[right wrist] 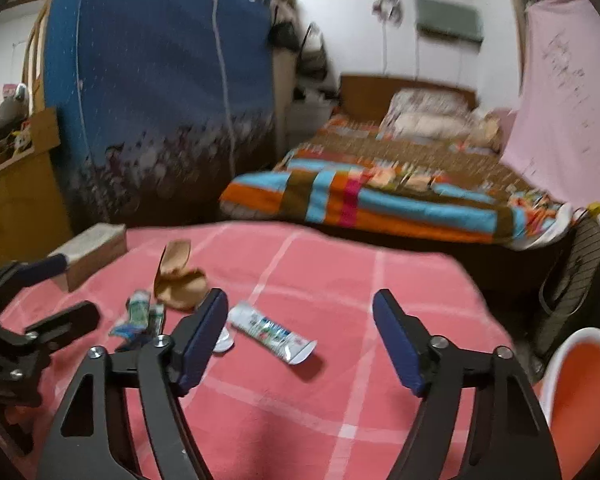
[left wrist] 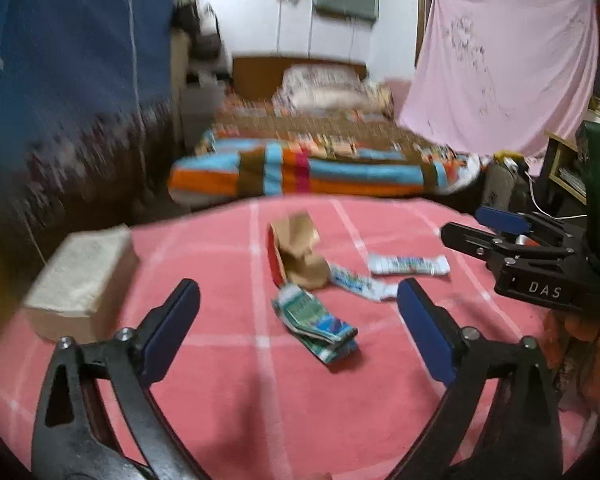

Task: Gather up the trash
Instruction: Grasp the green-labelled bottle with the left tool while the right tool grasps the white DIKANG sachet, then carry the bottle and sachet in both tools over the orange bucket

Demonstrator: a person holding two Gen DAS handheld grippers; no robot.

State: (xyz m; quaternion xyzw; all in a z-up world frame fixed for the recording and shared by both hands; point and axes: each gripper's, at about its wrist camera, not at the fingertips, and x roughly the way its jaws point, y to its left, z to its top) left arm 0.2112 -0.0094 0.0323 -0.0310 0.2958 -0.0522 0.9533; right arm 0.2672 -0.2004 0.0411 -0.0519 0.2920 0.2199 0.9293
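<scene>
Several pieces of trash lie on a pink checked cloth (left wrist: 220, 380). A crumpled brown paper bag (left wrist: 300, 256) lies in the middle; it also shows in the right wrist view (right wrist: 178, 280). A green crumpled wrapper (left wrist: 316, 326) lies in front of it, also seen from the right (right wrist: 140, 314). A flattened white tube (left wrist: 408, 266) lies to the right, and in the right wrist view (right wrist: 272, 332) it is just ahead of the fingers. My left gripper (left wrist: 298, 304) is open above the green wrapper. My right gripper (right wrist: 300, 312) is open and empty; it also shows in the left wrist view (left wrist: 476, 224).
A beige box (left wrist: 84, 280) sits at the cloth's left edge. A second white wrapper (left wrist: 360, 284) lies beside the bag. An orange and white bin (right wrist: 580, 392) stands at the right. A bed with a striped blanket (left wrist: 300, 168) lies beyond the cloth.
</scene>
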